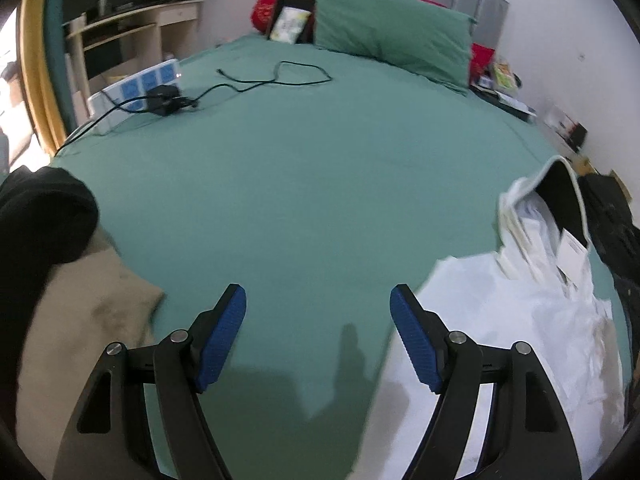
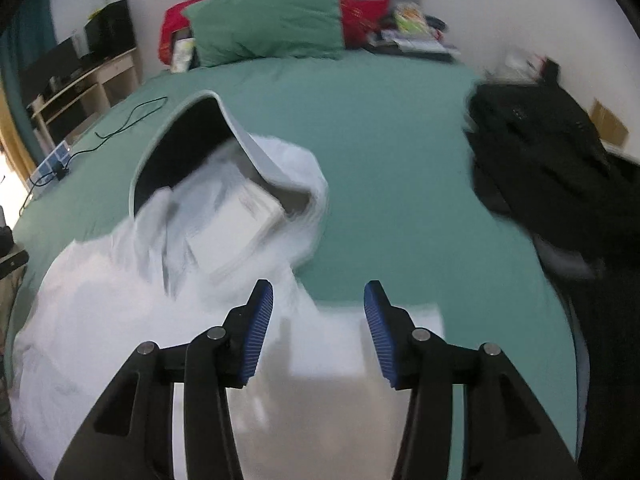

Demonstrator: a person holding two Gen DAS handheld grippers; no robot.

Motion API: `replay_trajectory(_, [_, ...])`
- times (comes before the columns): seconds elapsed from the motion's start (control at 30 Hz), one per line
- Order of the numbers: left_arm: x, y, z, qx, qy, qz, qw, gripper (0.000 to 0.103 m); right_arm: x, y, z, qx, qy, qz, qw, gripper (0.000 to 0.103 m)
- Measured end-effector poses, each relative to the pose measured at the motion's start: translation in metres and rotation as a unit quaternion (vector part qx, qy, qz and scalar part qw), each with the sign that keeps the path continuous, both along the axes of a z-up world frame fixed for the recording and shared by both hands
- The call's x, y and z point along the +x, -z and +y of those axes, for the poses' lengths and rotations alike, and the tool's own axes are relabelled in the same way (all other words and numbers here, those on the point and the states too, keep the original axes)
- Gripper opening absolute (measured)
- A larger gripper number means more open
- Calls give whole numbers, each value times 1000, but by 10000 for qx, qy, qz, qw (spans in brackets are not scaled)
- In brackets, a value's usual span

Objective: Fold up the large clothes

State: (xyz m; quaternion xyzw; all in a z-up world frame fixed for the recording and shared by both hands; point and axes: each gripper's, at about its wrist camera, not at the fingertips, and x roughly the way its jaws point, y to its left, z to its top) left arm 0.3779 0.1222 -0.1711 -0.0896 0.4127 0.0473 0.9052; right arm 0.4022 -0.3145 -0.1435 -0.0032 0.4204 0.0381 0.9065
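Observation:
A white hooded garment (image 1: 520,300) lies crumpled on the green bed sheet (image 1: 300,180), at the lower right of the left wrist view. In the right wrist view the same garment (image 2: 140,300) fills the lower left, its dark-lined hood (image 2: 188,148) standing open toward the pillows. My left gripper (image 1: 318,296) is open wide over bare sheet, just left of the garment's edge, with nothing between its blue pads. My right gripper (image 2: 319,292) is open above the garment's lower right part. Its pads stand apart and do not press on the cloth.
A black garment (image 2: 560,168) lies at the bed's right side. A beige cloth (image 1: 80,320) and a black one (image 1: 40,220) lie at the left. A charger with its cable (image 1: 164,98) and a power strip (image 1: 136,88) sit at the far left. A green pillow (image 1: 392,28) lies at the headboard.

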Motion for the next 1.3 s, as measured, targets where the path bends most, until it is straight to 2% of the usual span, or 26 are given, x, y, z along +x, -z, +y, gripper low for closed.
replay_trajectory(0.07, [4, 1, 6, 25, -76, 66, 9999, 78, 29, -4, 19, -70, -267, -121, 9995, 48])
replay_trajectory(0.23, [7, 9, 12, 101, -159, 141, 9997, 78, 91, -8, 58, -195, -503, -297, 9981, 48])
replay_trajectory(0.37, [7, 10, 20, 33, -224, 188, 9996, 78, 118, -3, 83, -321, -696, -333, 9965, 47])
replay_trajectory(0.4, [7, 10, 22, 6, -252, 184, 9995, 78, 123, -1, 89, -346, -807, -306, 9957, 33])
replay_trajectory(0.43, [7, 9, 22, -12, -262, 185, 9995, 78, 125, 1, 93, -383, -884, -251, 9950, 6])
replay_trajectory(0.47, [6, 9, 23, -32, -249, 186, 9995, 78, 126, 5, 98, -486, -969, -136, 9940, 5])
replay_trajectory(0.57, [6, 7, 23, -44, -232, 165, 9996, 78, 108, 9, 104, -689, -1216, -57, 9902, 5])
replay_trajectory(0.63, [4, 3, 21, -88, -194, 134, 9997, 78, 82, 11, 108, -941, -1483, -44, 9844, 5])
replay_trajectory(0.73, [1, -3, 18, -116, -160, 70, 9998, 78, 43, 18, 118, -1389, -1944, 4, 9710, 5])
replay_trajectory(0.83, [-3, -7, 16, -147, -111, 37, 9998, 78, 8, 27, 127, -1606, -2411, 147, 9570, 5])
replay_trajectory(0.93, [-4, -7, 13, -163, -69, 81, 9998, 78, -7, 41, 131, -1518, -2764, 347, 9483, 10])
replay_trajectory(1.0, [-4, -5, 11, -185, -27, 135, 9997, 78, -8, 41, 127, -1456, -2691, 317, 9515, 14])
replay_trajectory(1.03, [-4, -4, 10, -197, 1, 171, 9997, 78, -5, 39, 124, -1284, -2645, 381, 9550, 23])
replay_trajectory(1.07, [-3, -3, 10, -208, 6, 197, 9996, 78, -3, 37, 121, -1125, -2623, 436, 9574, 45])
replay_trajectory(1.13, [-2, -1, 11, -246, 7, 251, 9994, 78, 2, 28, 113, -688, -2632, 629, 9602, 71])
replay_trajectory(1.3, [0, 0, 17, -305, -64, 286, 9991, 78, -6, -9, 99, -307, -2738, 506, 9600, 72])
